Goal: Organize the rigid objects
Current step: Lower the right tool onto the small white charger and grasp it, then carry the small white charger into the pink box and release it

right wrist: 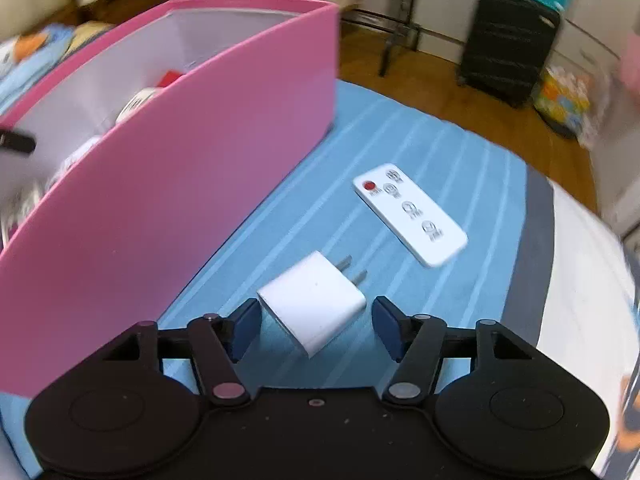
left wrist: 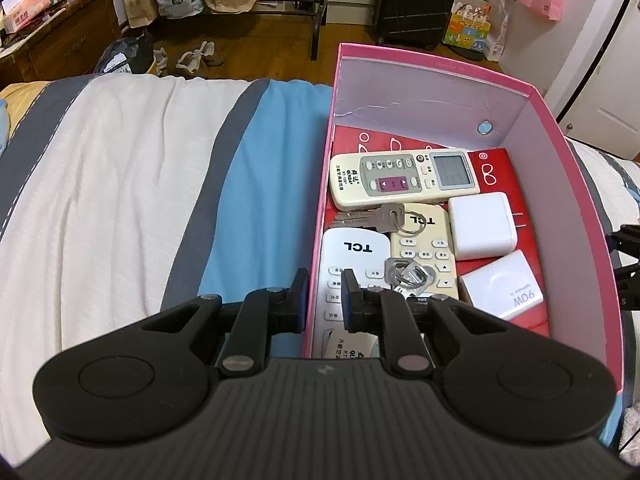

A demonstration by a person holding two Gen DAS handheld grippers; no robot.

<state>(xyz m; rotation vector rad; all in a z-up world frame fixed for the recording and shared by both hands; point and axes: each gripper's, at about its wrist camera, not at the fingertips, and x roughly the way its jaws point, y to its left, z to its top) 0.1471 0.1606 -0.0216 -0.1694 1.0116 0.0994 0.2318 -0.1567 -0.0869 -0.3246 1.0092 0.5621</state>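
The left wrist view looks down into the pink box [left wrist: 576, 184] on the bed [left wrist: 120, 180]; the right wrist view sees only the outside of its wall and the blue sheet [right wrist: 440, 152] beside it.

Only the left view shows what the box holds. At the far end lies a cream remote [left wrist: 404, 178] with a small screen and Chinese print. Nearer lie a bunch of keys [left wrist: 368, 216], a beige remote [left wrist: 424, 252] marked TCL, and a white remote [left wrist: 352, 276], also marked TCL, with a paper label in Chinese at its near end. A second key ring [left wrist: 408, 274] rests on the beige remote. To the right sit a white charger [left wrist: 480, 226], prongs pointing right, and another charger [left wrist: 504, 286] that reads 90W. A red card with white outline drawings lines the bottom.

The left gripper [left wrist: 324, 300] hovers at the box's near left wall, its fingers almost closed with a narrow gap and nothing between them.

Only the right view shows the things outside the box. A white plug [right wrist: 314, 308] lies on the sheet between the fingers of the right gripper [right wrist: 316, 328], which stand apart and clear of its sides. Beyond it lies a slim white remote [right wrist: 412, 214] with a red button and round icons; its writing is too blurred to read.
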